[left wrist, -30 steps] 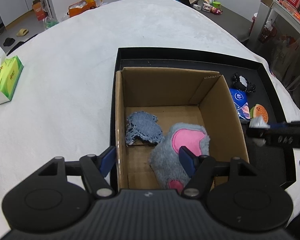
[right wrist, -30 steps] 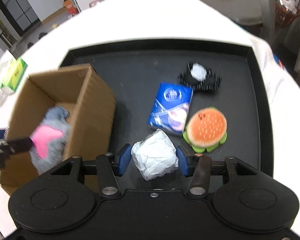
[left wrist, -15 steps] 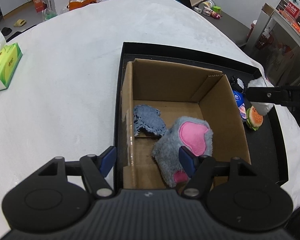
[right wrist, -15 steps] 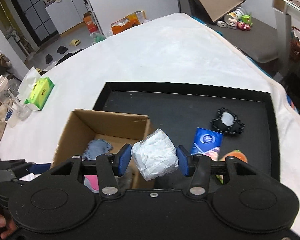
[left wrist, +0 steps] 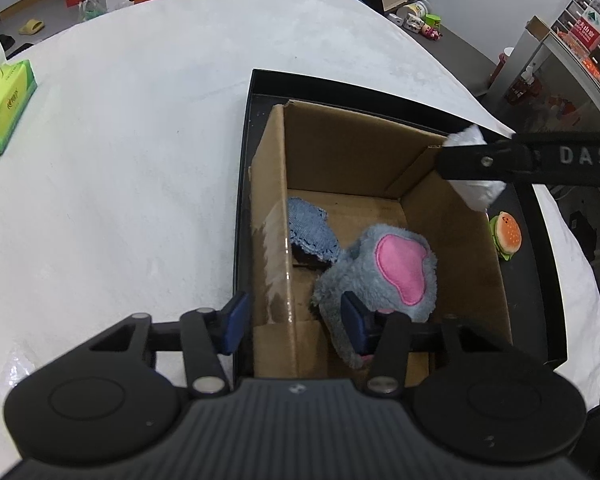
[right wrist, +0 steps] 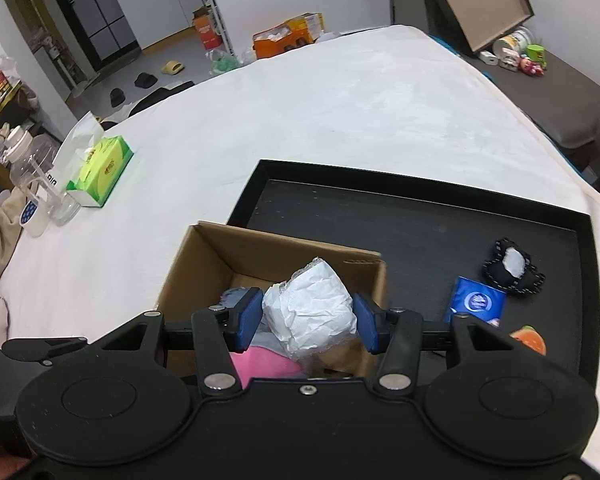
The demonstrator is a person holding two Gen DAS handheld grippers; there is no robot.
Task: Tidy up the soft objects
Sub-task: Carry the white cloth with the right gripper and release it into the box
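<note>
Open cardboard box, roomy at the far end; grey plush and denim piece crowding the near half.

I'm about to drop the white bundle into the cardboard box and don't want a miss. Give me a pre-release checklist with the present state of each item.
1. right gripper pads pressing the white bundle: ok.
2. Bundle over the cardboard box opening: cannot tell; the left wrist view shows it near the box's far right corner.
3. Free room inside, beside the grey plush and denim piece: ok.
4. left gripper straddling the box's near wall, jaws just closing: pads gripping it, cannot tell.
5. Box upright in the black tray: ok.
</note>
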